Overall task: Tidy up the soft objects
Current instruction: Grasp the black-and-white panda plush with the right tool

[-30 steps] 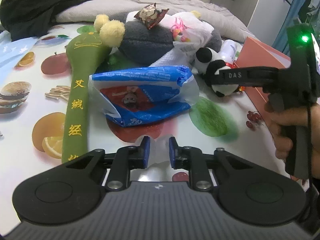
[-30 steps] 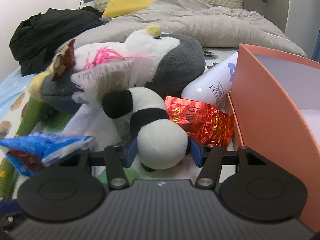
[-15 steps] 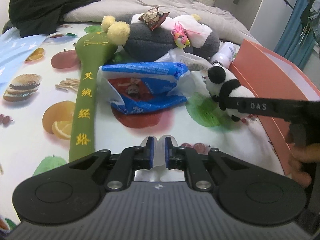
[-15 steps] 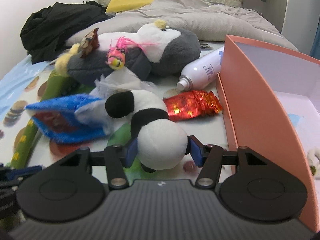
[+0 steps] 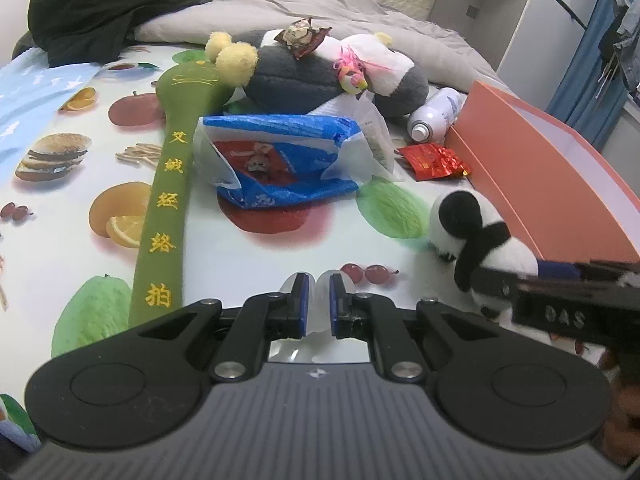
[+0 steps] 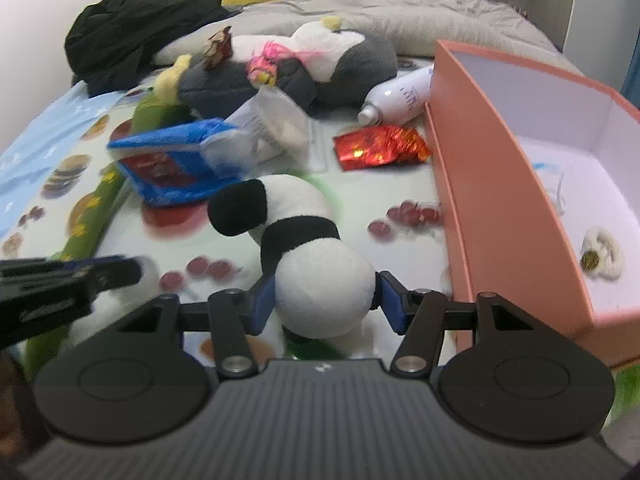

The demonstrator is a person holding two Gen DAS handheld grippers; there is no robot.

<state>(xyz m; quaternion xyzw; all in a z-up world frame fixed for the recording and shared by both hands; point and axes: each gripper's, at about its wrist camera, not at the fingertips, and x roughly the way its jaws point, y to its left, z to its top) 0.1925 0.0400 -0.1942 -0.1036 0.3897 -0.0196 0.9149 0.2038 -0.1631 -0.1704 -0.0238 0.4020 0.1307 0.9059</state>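
Our right gripper (image 6: 325,296) has the panda plush (image 6: 316,264) clamped: the fingers (image 6: 264,300) sit about half open, blue pads pressed into both sides of its white body, black ear and arm band sticking out forward. Panda is held over the fruit-print bed sheet (image 5: 248,256), just beside the near wall of the open pink box (image 6: 504,200) along the bed's right edge. In the left wrist view the same panda (image 5: 476,236) shows at the right, with the right gripper's finger (image 5: 568,304) across it.

Our left gripper (image 5: 318,304) is nearly shut, only a narrow gap between the pads. Something pale and translucent shows in that gap; we cannot tell what it is or whether it is gripped. It hangs over the sheet near the bed's front edge.

Rest of the pile, mid-bed:
- blue-and-white plastic bag (image 5: 280,164), flat on the sheet
- green plush paddle (image 5: 168,200) with yellow characters, lying left of the bag, touching it
- large grey-and-white plush (image 5: 320,76) behind the bag, a small snack packet (image 5: 302,36) and a pink toy bird (image 5: 352,76) on top
- white spray can (image 5: 434,116) on its side against the box's far corner
- red foil packet (image 5: 434,162) just beside the box wall

Inside the box: a small white fluffy item (image 6: 602,254) on the floor.

Black clothing (image 5: 108,4) and a grey blanket (image 5: 340,12) at the bed's far edge.
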